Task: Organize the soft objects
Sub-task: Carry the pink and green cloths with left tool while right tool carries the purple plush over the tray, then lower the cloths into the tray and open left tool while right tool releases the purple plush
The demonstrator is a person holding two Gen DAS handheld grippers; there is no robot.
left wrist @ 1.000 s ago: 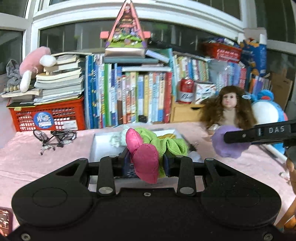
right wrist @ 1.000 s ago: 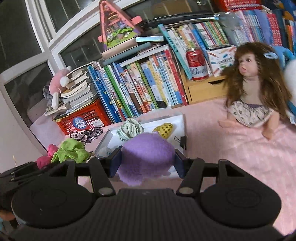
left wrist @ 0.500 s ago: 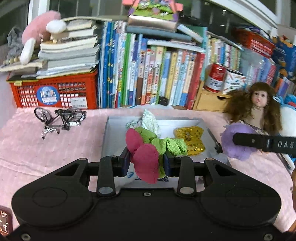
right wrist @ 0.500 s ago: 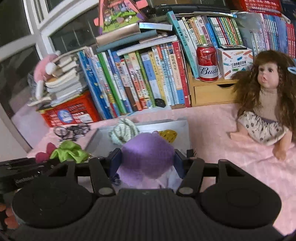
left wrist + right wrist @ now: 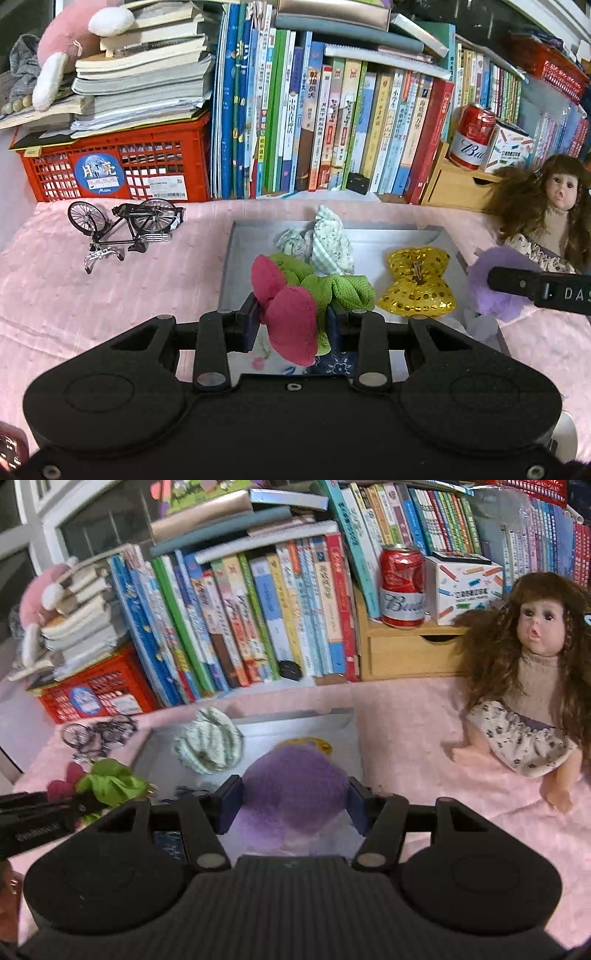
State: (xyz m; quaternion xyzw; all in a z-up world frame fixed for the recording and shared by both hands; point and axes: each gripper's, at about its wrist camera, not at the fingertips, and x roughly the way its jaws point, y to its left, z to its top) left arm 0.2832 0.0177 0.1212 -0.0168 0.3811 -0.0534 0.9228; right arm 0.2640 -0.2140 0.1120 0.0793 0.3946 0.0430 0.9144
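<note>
You had the pink-and-green bow [image 5: 295, 299] clenched in your left claw [image 5: 290, 323], hanging just over the near end of the tray [image 5: 231, 266], and the purple puff [image 5: 293, 786] squeezed in your right claw [image 5: 293, 805] over the tray's right side. Looked like both were headed in beside the gold bow [image 5: 417, 280] and floral scrunchie [image 5: 325, 247] already lying there, so the soft stuff ended up together. Toy bike [image 5: 125, 225] and doll [image 5: 532, 672] sat outside on the pink tabletop [image 5: 110, 295].

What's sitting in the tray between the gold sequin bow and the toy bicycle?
In the left wrist view, the pale floral fabric scrunchie lies in the tray between the gold bow and the bicycle.
</note>
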